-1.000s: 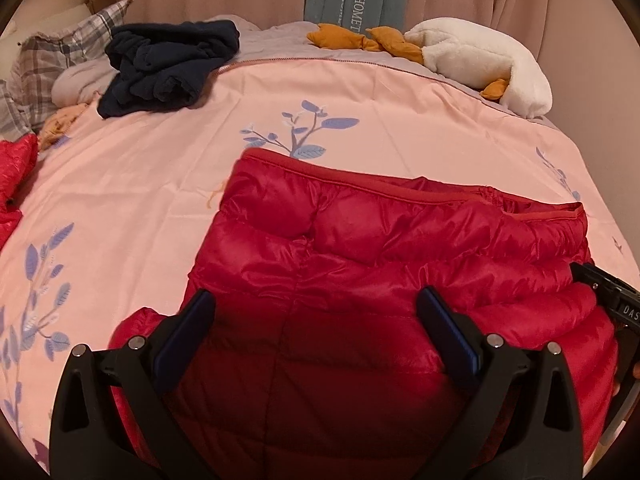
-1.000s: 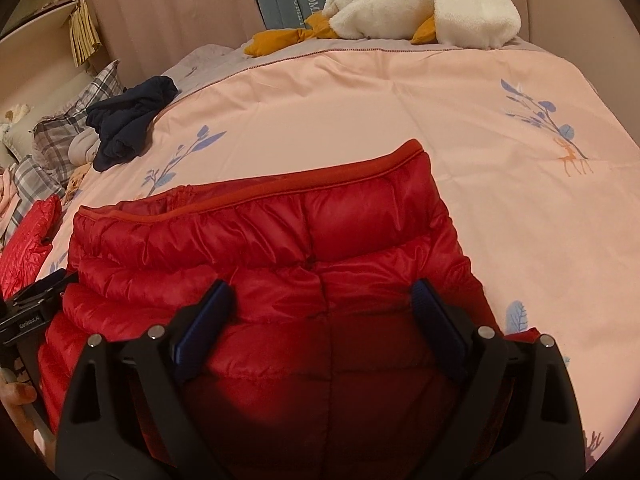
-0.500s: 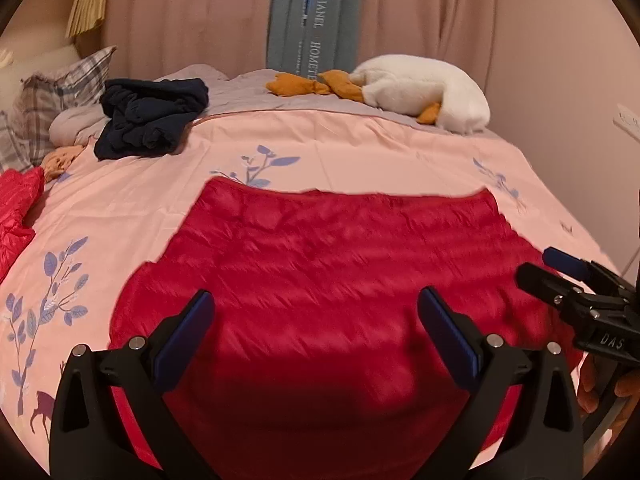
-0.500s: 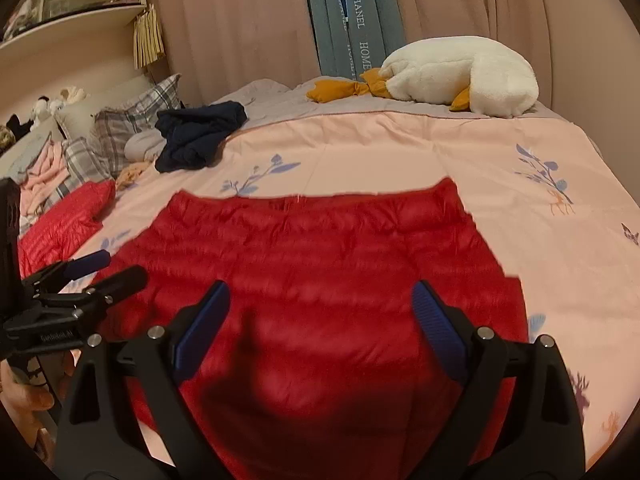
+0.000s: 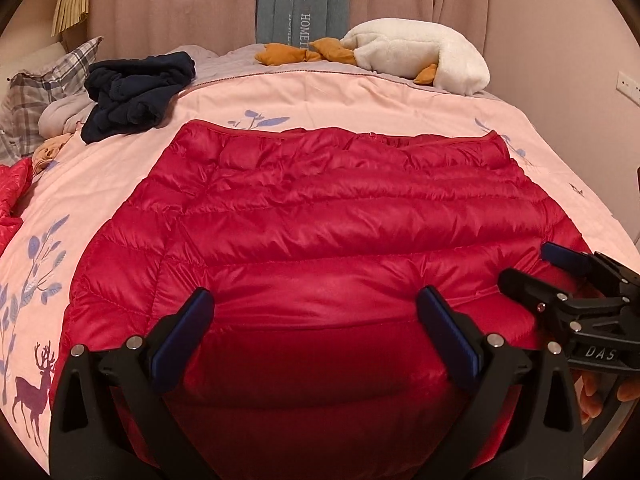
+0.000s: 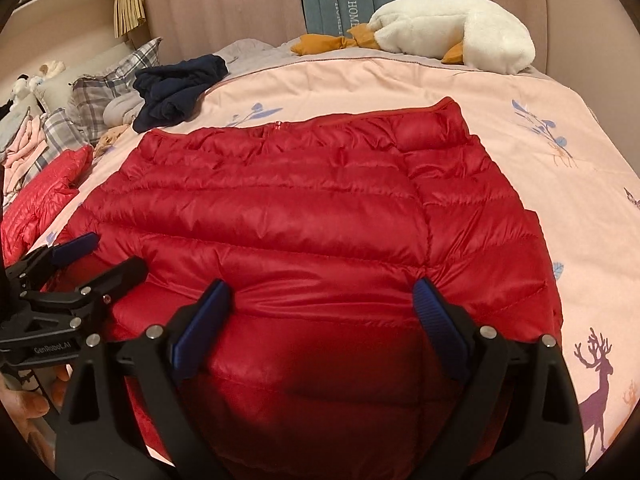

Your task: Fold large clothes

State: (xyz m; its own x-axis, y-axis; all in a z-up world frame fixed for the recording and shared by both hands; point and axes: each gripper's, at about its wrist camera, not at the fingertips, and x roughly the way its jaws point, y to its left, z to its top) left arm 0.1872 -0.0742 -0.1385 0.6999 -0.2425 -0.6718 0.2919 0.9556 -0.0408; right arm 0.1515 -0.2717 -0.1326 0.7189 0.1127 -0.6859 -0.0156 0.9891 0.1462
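A red quilted down jacket (image 5: pixel 332 216) lies spread flat on the pink bedspread (image 5: pixel 132 168), hem with zipper at the far side; it also shows in the right wrist view (image 6: pixel 288 216). My left gripper (image 5: pixel 316 308) is open and empty, hovering over the jacket's near part. My right gripper (image 6: pixel 320 300) is open and empty over the same near part, to the right of the left one. The right gripper shows at the right edge of the left wrist view (image 5: pixel 532 266); the left gripper shows at the left edge of the right wrist view (image 6: pixel 104 256).
A dark navy garment (image 5: pixel 136 92) lies at the bed's far left by plaid pillows (image 5: pixel 44 84). A white plush goose (image 5: pixel 420 52) lies at the back. Another red garment (image 6: pixel 44 196) lies at the left. Pink bedspread extends to the right (image 6: pixel 580 184).
The jacket went from bunched and lifted to spread flat on the bed. Both grippers drew back toward its near part and stay open.
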